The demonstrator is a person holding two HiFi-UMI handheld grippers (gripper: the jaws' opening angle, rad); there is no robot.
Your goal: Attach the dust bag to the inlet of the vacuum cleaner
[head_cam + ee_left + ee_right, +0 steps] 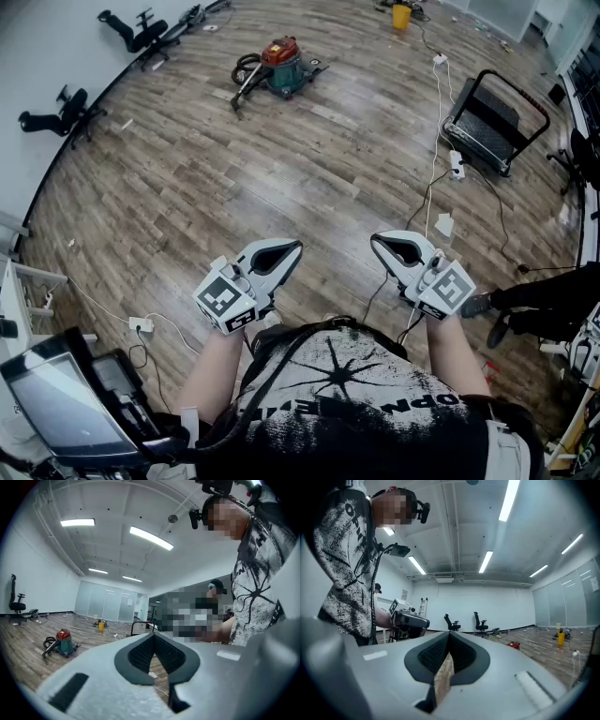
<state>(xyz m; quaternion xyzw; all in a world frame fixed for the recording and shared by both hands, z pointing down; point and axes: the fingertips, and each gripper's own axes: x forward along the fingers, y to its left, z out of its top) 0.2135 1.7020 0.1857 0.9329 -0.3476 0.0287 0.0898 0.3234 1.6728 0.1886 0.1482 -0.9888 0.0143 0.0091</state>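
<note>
The wood-plank floor (309, 178) carries a red-topped vacuum cleaner (281, 64), office chairs (141, 36), a yellow bucket (401, 15) and white cables (439, 94).

Bare floor (281, 178) lay open from the left gripper (296, 247) and right gripper (377, 240) all the way to the vacuum (284, 64). Its hose (246, 73) curled on the floor at its left side, narrowing that approach. To the right a cable (438, 112) ran along the floor beside a treadmill (494, 114). A person's legs (539, 302) closed off the near right edge. Chairs (141, 33) stood by the left wall, well apart from the open lane. A monitor (61, 403) and a power strip (141, 325) crowded the near left.
</note>
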